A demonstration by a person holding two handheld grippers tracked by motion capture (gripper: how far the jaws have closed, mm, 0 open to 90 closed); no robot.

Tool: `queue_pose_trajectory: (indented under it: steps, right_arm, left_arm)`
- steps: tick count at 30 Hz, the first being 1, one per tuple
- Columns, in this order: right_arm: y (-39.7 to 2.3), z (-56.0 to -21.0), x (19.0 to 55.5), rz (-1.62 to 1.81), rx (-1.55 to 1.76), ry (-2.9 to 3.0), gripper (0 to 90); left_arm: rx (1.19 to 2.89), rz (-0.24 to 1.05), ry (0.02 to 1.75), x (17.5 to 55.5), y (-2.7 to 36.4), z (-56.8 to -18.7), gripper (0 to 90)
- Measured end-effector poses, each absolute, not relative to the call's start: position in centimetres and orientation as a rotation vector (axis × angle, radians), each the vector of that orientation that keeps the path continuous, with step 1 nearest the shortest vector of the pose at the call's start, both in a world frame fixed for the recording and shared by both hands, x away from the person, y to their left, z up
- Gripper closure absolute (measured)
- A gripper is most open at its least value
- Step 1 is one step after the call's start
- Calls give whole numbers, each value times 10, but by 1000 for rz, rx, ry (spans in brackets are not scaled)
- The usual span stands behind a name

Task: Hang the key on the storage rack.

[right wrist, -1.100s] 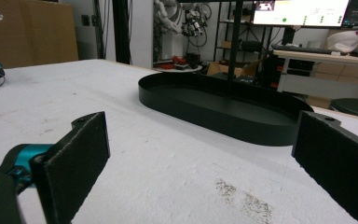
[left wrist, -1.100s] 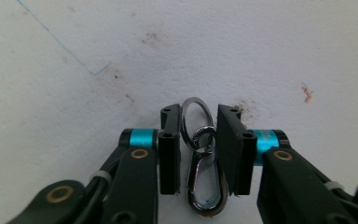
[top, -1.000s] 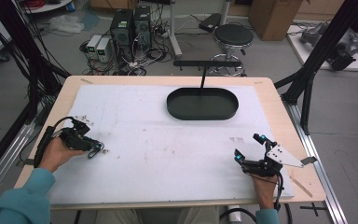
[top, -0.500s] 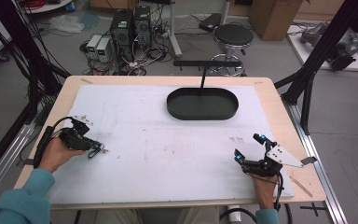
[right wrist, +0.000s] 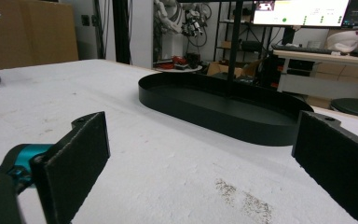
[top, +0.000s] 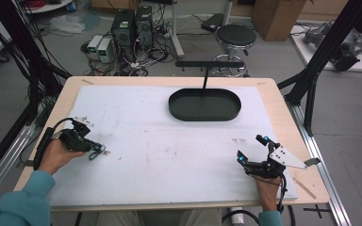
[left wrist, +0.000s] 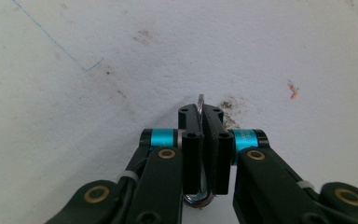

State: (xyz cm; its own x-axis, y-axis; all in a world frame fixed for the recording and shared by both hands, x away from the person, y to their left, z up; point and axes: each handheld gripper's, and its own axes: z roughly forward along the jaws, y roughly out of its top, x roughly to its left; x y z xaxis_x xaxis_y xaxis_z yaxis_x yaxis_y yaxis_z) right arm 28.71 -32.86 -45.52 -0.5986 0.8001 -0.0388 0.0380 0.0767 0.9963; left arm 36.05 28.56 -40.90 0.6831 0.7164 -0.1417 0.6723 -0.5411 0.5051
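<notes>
My left gripper rests low over the white table sheet at the left side, held in a hand with a teal sleeve. Its jaws are shut on a thin silver metal ring or hook, whose curved end pokes out below the pads in the left gripper view. My right gripper lies near the front right of the table, jaws wide open with nothing between them. A black oval tray stands empty at the back centre; the right gripper view shows its rim ahead.
A white sheet covers the wooden table, with faint stains. A black T-shaped stand rises behind the tray. Black frame posts stand at both table sides. A stool and computers are on the floor beyond.
</notes>
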Motion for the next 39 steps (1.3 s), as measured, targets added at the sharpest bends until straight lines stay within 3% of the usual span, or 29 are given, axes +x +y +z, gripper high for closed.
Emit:
queue_pose_trajectory:
  steps: [14, 25, 39]
  right_arm:
    - [-328, -455, 287, 1582, 837, 1745, 34]
    - [-328, -455, 287, 1581, 837, 1744, 34]
    - [-327, -454, 289, 1565, 864, 1764, 34]
  left_arm:
    - [2372, 157, 1065, 358, 283, -407, 881]
    - [2278, 220, 1033, 354, 286, -398, 882]
    - [2119, 235, 871, 348, 284, -385, 882]
